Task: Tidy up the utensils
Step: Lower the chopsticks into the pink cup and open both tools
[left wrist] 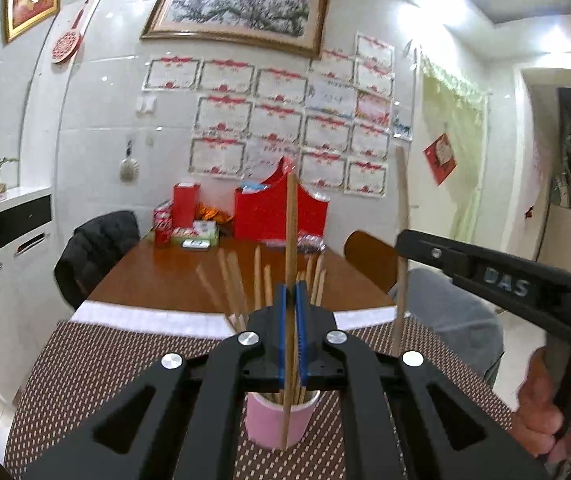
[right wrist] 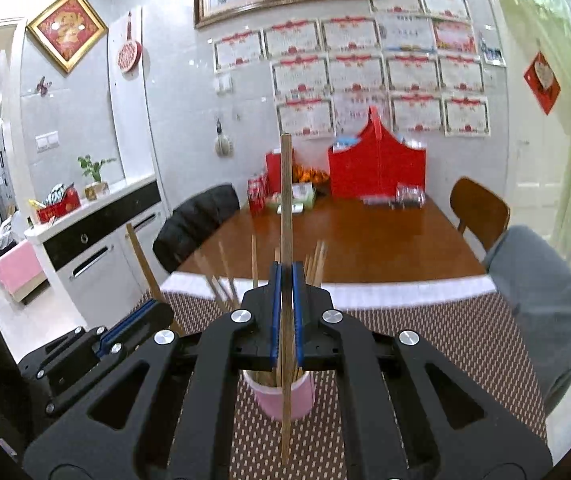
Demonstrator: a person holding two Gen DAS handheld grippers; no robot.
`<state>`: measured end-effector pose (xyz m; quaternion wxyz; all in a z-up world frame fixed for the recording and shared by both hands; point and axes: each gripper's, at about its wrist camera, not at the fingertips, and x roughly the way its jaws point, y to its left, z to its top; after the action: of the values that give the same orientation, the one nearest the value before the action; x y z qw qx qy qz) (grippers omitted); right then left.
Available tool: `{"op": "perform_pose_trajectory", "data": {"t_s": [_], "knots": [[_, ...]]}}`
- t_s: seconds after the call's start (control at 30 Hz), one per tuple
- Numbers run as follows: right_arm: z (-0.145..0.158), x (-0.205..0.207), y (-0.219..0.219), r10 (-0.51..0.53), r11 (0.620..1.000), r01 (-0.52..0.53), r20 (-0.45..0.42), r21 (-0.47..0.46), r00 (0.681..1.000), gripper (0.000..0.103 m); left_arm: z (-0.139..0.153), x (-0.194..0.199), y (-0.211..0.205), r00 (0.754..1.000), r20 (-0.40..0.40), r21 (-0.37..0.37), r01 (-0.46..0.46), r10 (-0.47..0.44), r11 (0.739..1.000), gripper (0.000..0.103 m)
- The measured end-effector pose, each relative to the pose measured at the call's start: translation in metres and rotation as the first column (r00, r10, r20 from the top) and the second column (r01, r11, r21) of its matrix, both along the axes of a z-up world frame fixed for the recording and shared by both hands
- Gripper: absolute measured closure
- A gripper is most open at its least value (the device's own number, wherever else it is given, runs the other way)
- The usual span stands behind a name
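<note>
A pink cup (left wrist: 273,420) holding several wooden chopsticks stands on the brown woven mat (left wrist: 97,368). My left gripper (left wrist: 292,292) is shut on one upright chopstick (left wrist: 291,224), held in front of the cup. My right gripper (right wrist: 285,276) is shut on another upright chopstick (right wrist: 286,184), also in front of the pink cup (right wrist: 285,400). The right gripper shows at the right of the left wrist view (left wrist: 405,244) with its chopstick (left wrist: 403,200). The left gripper shows at the lower left of the right wrist view (right wrist: 137,316) with its chopstick (right wrist: 141,256).
The mat lies on a wooden table (right wrist: 385,240) with a white strip (right wrist: 405,288) behind it. Red boxes and a red bag (right wrist: 377,168) stand at the far end. Chairs (right wrist: 193,220) flank the table; a grey one (right wrist: 541,304) is near right.
</note>
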<state>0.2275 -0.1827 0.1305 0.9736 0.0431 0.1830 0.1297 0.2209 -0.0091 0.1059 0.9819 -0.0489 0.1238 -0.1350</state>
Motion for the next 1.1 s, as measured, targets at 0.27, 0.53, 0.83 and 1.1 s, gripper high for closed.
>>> {"op": "perform_pose_trajectory", "data": {"t_s": [0.27, 0.53, 0.83, 1.1], "knots": [[0.011, 0.036, 0.002, -0.024, 0.999, 0.023, 0.051, 0.032, 0.998, 0.097, 0.02, 0.03, -0.003, 0.998, 0.053, -0.012, -0.017, 0.017, 1.0, 0.098], [-0.008, 0.079, 0.006, -0.044, 0.997, 0.043, 0.017, 0.063, 0.999, 0.097, 0.003, 0.063, -0.007, 1.0, -0.008, -0.006, 0.003, -0.003, 1.0, 0.098], [-0.046, 0.095, 0.016, -0.024, 0.999, 0.025, -0.068, 0.02, 0.997, 0.097, -0.033, 0.084, -0.007, 0.993, -0.114, 0.034, 0.012, -0.008, 0.999, 0.098], [-0.086, 0.094, 0.022, 0.005, 1.0, -0.01, -0.201, -0.024, 0.98, 0.097, -0.072, 0.085, -0.002, 0.976, -0.219, 0.066, 0.028, -0.013, 0.997, 0.097]]}}
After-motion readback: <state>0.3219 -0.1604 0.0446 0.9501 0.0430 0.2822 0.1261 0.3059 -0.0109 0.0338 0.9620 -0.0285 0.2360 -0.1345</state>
